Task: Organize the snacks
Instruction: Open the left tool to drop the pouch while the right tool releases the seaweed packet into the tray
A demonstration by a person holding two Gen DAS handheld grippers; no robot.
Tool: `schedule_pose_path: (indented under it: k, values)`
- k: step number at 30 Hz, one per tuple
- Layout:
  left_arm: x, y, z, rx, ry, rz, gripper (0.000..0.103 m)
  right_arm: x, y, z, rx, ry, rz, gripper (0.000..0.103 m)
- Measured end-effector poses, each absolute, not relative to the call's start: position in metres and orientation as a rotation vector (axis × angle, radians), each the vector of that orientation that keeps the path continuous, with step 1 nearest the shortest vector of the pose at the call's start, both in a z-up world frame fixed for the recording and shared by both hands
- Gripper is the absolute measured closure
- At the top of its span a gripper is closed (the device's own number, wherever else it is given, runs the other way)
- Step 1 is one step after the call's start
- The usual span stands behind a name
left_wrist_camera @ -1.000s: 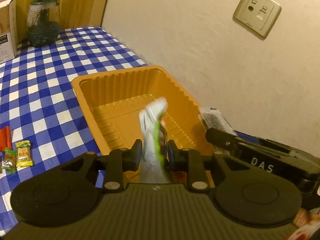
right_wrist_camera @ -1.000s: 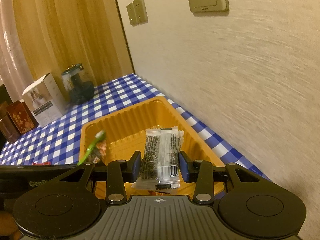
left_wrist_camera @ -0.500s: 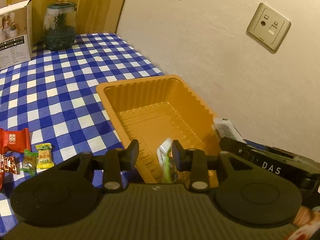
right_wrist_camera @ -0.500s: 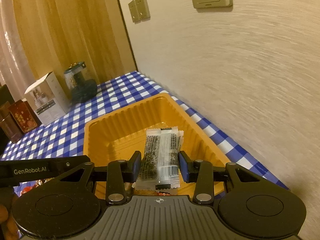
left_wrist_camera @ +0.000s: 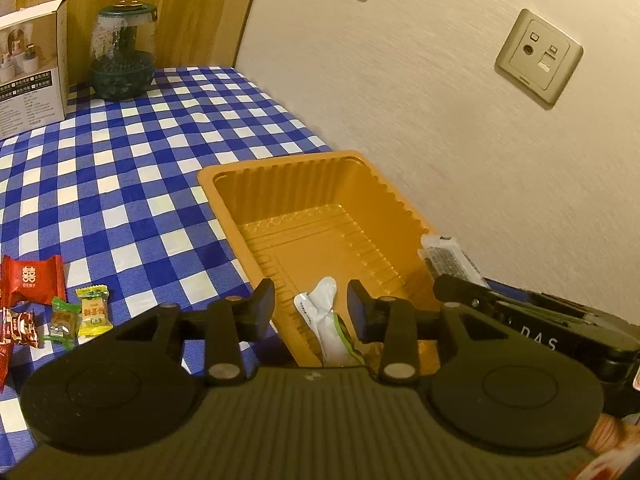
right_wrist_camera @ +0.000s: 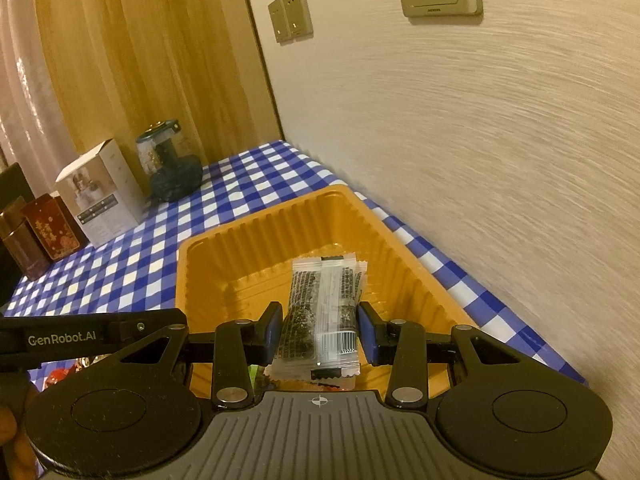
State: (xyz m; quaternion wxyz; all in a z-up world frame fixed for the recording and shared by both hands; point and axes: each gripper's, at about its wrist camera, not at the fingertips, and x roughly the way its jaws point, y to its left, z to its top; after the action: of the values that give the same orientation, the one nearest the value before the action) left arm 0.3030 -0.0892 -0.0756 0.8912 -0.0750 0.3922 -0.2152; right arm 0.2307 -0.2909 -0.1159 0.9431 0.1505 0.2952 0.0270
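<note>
I take the orange plastic tray (left_wrist_camera: 320, 184) as my reference. My left gripper (left_wrist_camera: 311, 307) hangs over its near end with the jaws spread and nothing between them; the white-and-green snack packet (left_wrist_camera: 326, 320) lies in the tray's near corner, below them. My right gripper (right_wrist_camera: 318, 330) clamps a clear seaweed snack packet (right_wrist_camera: 324, 316) above the tray's near half. Loose wrapped candies (left_wrist_camera: 78, 316) and a red packet (left_wrist_camera: 32, 278) sit on the checked tablecloth (left_wrist_camera: 120, 160), left of the tray.
</note>
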Motion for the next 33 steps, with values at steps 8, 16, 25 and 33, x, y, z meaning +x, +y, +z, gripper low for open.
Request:
schedule_pose_path:
  k: [8, 16, 25, 33]
  values:
    - [0.304, -0.085, -0.076, -0.159, 0.815, -0.438, 0.065, 0.230, -0.293, -0.114, 0.331, 0.557, 0.055, 0.034]
    - [0.304, -0.081, -0.076, -0.158, 0.816, -0.427, 0.064, 0.229, -0.300, -0.112, 0.358, 0.531, 0.010, 0.030]
    - [0.303, -0.076, -0.076, -0.155, 0.815, -0.417, 0.061, 0.228, -0.300, -0.112, 0.361, 0.533, 0.000, 0.030]
    - [0.301, -0.069, -0.074, -0.156, 0.810, -0.405, 0.060, 0.229, -0.293, -0.111, 0.352, 0.535, 0.014, 0.030]
